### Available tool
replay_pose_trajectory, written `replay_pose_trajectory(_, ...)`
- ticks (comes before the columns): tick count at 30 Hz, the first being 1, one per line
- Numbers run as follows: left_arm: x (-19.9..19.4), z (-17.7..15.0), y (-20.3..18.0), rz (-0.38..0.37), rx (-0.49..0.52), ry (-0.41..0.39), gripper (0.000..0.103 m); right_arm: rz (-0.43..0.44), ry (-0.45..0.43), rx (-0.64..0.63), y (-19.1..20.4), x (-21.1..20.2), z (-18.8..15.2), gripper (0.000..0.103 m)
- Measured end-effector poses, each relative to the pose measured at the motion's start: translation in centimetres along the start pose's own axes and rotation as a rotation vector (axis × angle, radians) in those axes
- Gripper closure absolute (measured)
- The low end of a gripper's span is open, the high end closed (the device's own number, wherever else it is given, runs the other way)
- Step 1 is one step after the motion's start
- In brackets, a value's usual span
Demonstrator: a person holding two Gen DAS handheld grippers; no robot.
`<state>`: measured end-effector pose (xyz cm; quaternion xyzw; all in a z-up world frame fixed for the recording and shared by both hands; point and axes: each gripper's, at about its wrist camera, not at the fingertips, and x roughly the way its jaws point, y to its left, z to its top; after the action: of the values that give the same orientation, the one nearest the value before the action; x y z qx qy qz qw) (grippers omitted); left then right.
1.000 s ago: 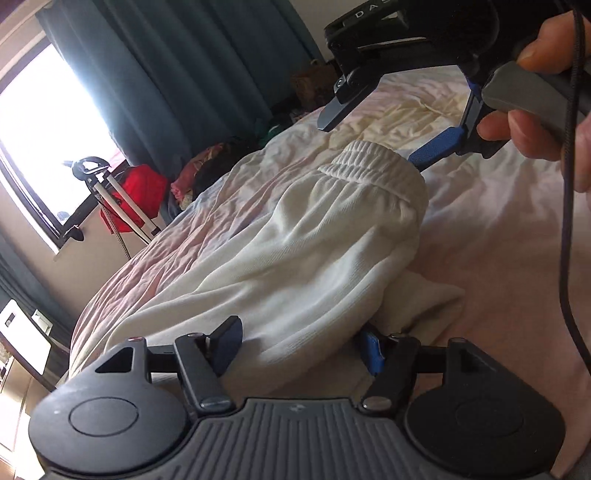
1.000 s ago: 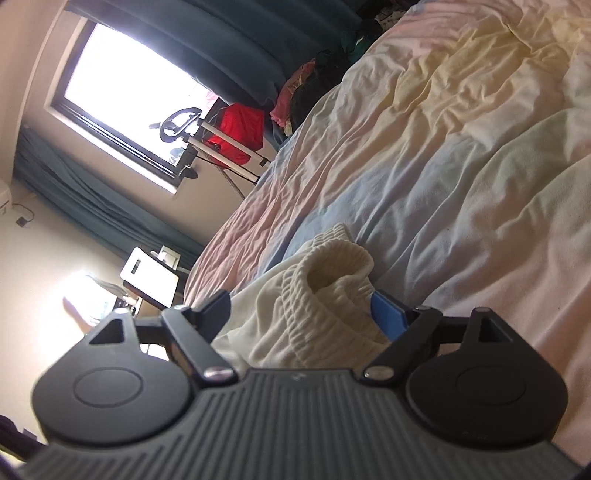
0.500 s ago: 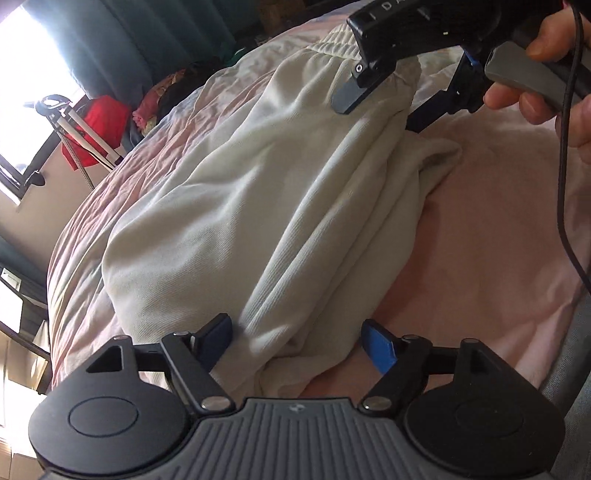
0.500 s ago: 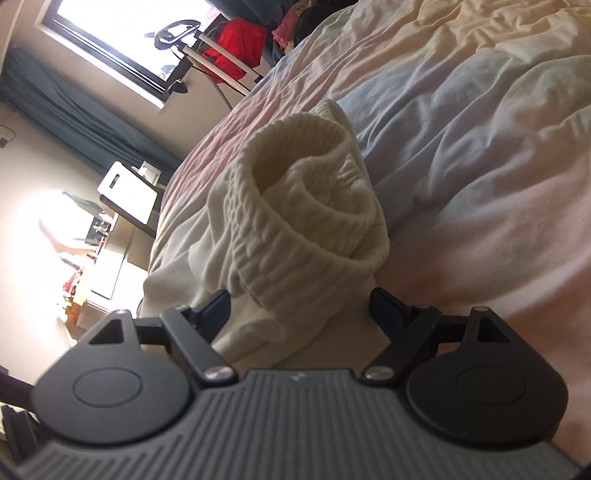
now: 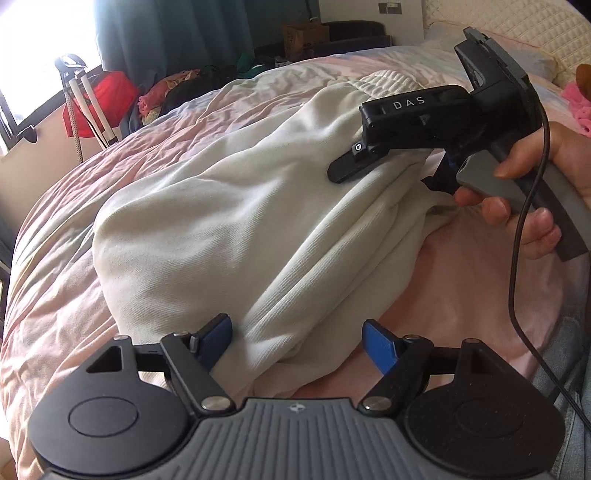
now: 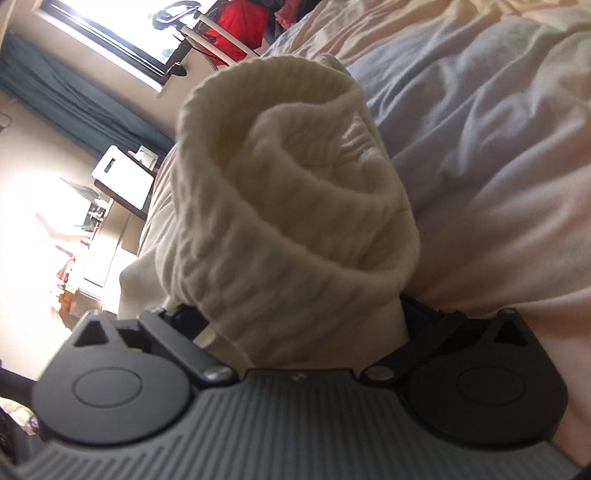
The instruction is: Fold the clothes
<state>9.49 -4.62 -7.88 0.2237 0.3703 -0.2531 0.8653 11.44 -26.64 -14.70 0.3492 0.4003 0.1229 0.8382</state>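
A cream white pair of sweatpants lies bunched on the pink bed cover. My left gripper is open, its blue pads either side of the near end of the garment. My right gripper reaches in from the right and straddles the garment near its ribbed waistband. In the right wrist view the ribbed waistband fills the space between my right gripper's fingers, which stand wide apart around it.
The bed cover is rumpled and stretches far back. A red bag, a white-poled stand and a clothes pile sit by the window on the left. A pillow lies at far right.
Both grippers moved forward along the garment. The waistband has slid deep between my right gripper's fingers. The left view has swung up and shows more of the room.
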Motion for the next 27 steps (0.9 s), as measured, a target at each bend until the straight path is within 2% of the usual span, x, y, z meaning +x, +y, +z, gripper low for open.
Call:
replay_pose_trajectory(1, -0.6, -0.5, -0.7, 0.015, -0.005, -0.006, 0.023, 0.017, -0.008, -0.021, 0.7, -0.2, -0.2, 0.002)
replay_pose_trajectory(5, -2.8, -1.8, -3.1, 0.058, -0.032, -0.026, 0.023, -0.033, -0.024, -0.116, 2.3, -1.5, -0.7, 0.036)
replay_pose_trajectory(8, -3.1, -1.3, -3.0, 0.044, -0.053, -0.059, 0.023, -0.047, -0.055, -0.112, 2.8, -2.2, -0.7, 0.053)
replay_pose_trajectory(10, -4.0, -1.3, -2.5, 0.011, -0.085, -0.092, 0.023, -0.063, -0.082, -0.141, 3.8, -2.7, -0.8, 0.058)
replay_pose_trajectory(15, -6.7, -1.5, 0.0, -0.101, -0.243, -0.191, 0.022, -0.037, -0.144, -0.187, 4.8, -5.1, -0.6, 0.064)
replay_pose_trajectory(18, -8.4, -1.7, 3.1, -0.178, -0.43, -0.281, 0.02, -0.022, -0.158, -0.184, 5.0, -5.5, -0.3, 0.065)
replay_pose_trajectory(20, -8.9, -2.2, 5.4, -0.184, -0.568, -0.314, 0.012, -0.026, -0.154, -0.172, 4.5, -5.6, -0.4, 0.065)
replay_pose_trajectory(24, -7.0, -3.8, 10.1, -0.149, -0.862, -0.205, 0.012, -0.044, -0.143, -0.132, 3.7, -5.2, -0.7, 0.065)
replay_pose_trajectory(27, -5.2, -4.8, 11.8, -0.146, -0.994, -0.111, 0.013, -0.057, -0.133, -0.113, 3.4, -5.0, -0.9, 0.065)
